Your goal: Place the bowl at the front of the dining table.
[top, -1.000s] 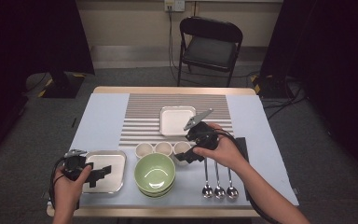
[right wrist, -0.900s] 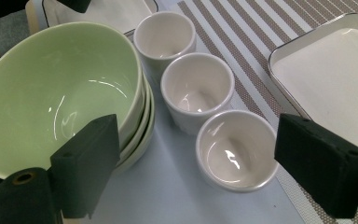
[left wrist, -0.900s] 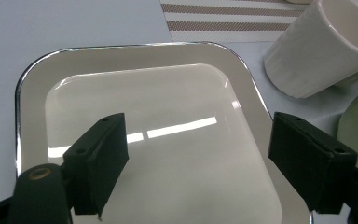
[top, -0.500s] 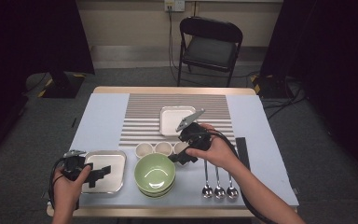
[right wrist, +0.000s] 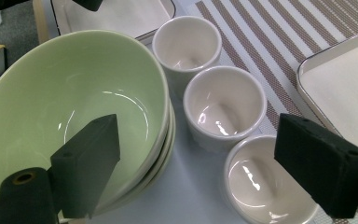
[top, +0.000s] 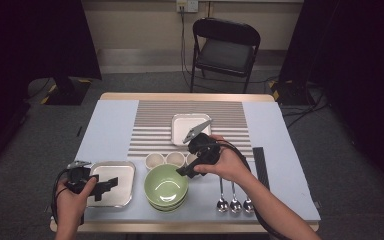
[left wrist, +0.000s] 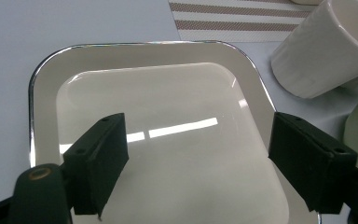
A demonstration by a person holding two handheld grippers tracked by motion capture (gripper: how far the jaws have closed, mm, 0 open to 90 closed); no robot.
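Note:
A stack of green bowls (top: 166,187) sits at the table's front middle, with three white cups behind it: (top: 154,160), (top: 175,158) and one partly under my right hand. My right gripper (top: 186,171) hangs open above the gap between the bowls' right rim and the cups. In the right gripper view its jaws straddle the top bowl (right wrist: 74,107) and the nearest cup (right wrist: 261,177), holding nothing. My left gripper (top: 102,186) is open low over a steel-rimmed tray (top: 115,170); the tray (left wrist: 144,84) looks bare between the jaws.
A white square plate (top: 185,125) lies on the striped mat (top: 150,125) behind the cups. Three spoons (top: 234,200) lie right of the bowls, and a black strip (top: 260,160) beyond them. A folding chair (top: 225,50) stands past the far edge.
My right gripper has slid left, closer over the cups and the bowls' rim. The left gripper stays over the tray.

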